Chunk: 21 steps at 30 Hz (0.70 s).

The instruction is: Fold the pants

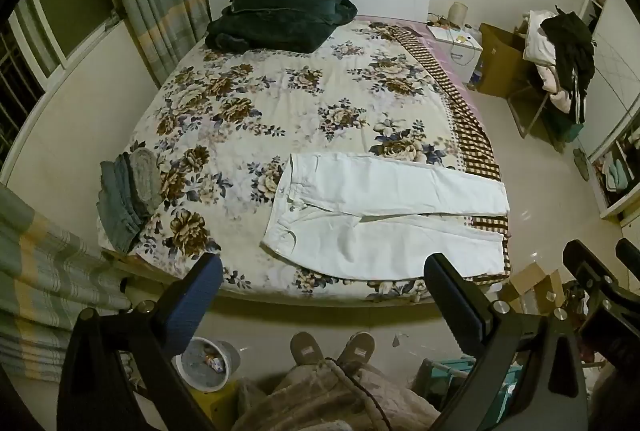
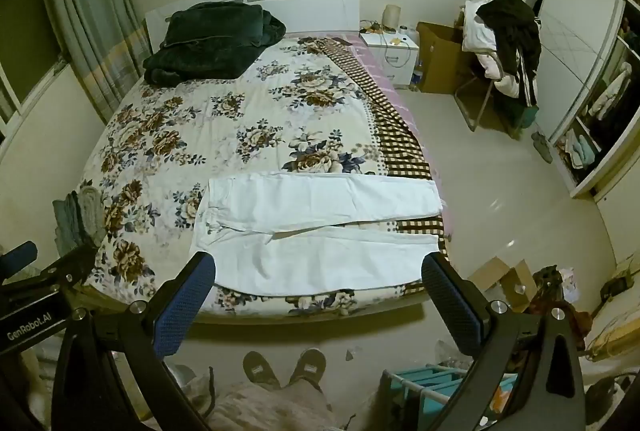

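White pants [image 1: 380, 215] lie flat on the floral bed cover [image 1: 256, 103] near the foot of the bed, waistband to the left, both legs spread out to the right. They also show in the right wrist view [image 2: 320, 227]. My left gripper [image 1: 324, 267] is open and empty, held above the bed's near edge, short of the pants. My right gripper [image 2: 318, 265] is open and empty, also over the near edge, apart from the pants. The right gripper also shows at the right edge of the left wrist view [image 1: 600, 271].
A stack of folded grey and blue clothes [image 1: 128, 195] sits at the bed's left edge. A dark green blanket [image 1: 276, 11] lies by the headboard. A chair heaped with clothes [image 1: 560, 63], cardboard boxes [image 1: 532, 283] and a bin [image 1: 208, 363] stand on the floor.
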Tool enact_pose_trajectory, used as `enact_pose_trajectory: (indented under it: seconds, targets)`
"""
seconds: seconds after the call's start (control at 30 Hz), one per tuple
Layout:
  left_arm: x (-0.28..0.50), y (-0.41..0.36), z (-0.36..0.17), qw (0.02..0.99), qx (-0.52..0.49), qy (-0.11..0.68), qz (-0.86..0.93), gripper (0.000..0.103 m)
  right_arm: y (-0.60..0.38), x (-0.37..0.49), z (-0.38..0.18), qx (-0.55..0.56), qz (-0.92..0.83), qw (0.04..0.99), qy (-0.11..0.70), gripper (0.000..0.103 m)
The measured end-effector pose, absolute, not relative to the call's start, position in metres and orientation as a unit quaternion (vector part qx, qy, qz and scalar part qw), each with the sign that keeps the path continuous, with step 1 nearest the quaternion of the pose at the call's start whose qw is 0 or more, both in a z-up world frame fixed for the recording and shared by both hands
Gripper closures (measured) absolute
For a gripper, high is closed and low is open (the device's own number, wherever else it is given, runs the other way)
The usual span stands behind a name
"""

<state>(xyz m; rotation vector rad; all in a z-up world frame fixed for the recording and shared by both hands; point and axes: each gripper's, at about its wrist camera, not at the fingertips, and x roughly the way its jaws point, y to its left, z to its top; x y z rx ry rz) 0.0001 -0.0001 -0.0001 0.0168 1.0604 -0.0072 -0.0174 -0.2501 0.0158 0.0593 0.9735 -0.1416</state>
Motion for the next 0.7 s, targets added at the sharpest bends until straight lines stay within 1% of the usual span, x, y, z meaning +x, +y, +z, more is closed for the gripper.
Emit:
enact_pose_trajectory:
  seconds: [0.47,0.7]
  targets:
    - [0.002,-0.0002,-0.0032,0.865,0.006,0.501,-0.007,0.0,-0.2486,-0.0158,0.0177,0.025,-0.068,0.88,0.469,0.0]
    - [0.0019,-0.0058,0.0051,0.865,0.003,0.502,-0.008,0.0,-0.2473,-0.015,0.019,0.025,-0.068,0.88,0.47,0.0]
